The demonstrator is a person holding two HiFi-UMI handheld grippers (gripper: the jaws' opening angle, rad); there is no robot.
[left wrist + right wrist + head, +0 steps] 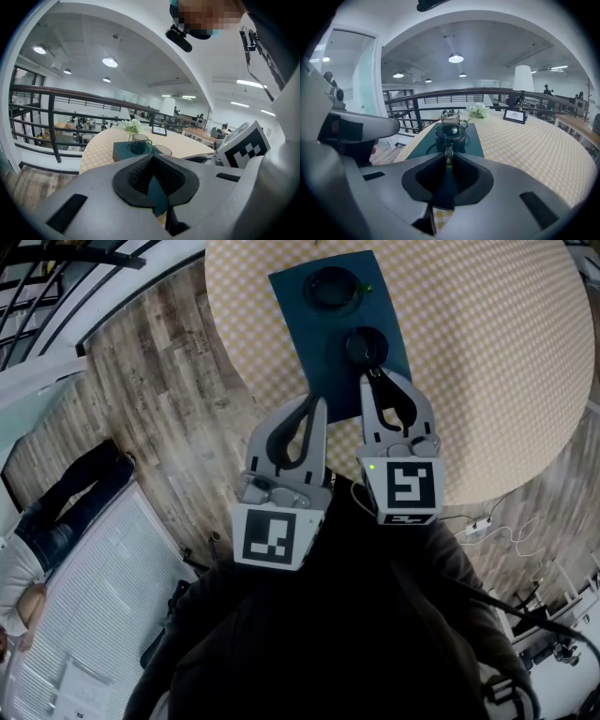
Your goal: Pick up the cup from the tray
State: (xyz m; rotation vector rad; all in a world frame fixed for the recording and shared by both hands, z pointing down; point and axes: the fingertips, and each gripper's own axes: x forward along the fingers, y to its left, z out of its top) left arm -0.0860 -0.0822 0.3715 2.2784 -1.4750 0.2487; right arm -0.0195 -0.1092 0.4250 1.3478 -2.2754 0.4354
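- The right gripper [448, 157] has its jaws pressed together on the thin glass handle [448, 153] of the near cup [450, 135]; the handle stands upright between the two tips
- In the head view this gripper's tips reach just onto the near edge of the tray [291, 306], right at that cup's side
- The near cup is dark glass and stands at the near end of the tray; from these views it seems to rest on the tray, though I cannot tell for sure that its base touches
- A far cup [331, 287], also glass with a handle, stands at the tray's other end, apart from the near one
- The tray is dark teal and oblong and lies near the edge of a round table [487, 352] covered in a yellow checked cloth
- The left gripper [152, 158] has its jaws closed with nothing between them; only a strip of teal tray shows through the gap behind the tips
- In the head view the left gripper is just beside the right one, its tips at the table's edge, short of the tray's near corner
- Beyond the tray on the table are a bunch of white flowers [478, 110] and, to the right, a small framed card [515, 116]
- A dark railing [440, 96] runs behind the table
- The floor [159, 381] around the table is wood plank, and a person [66, 512] in jeans shows at the left edge of the head view
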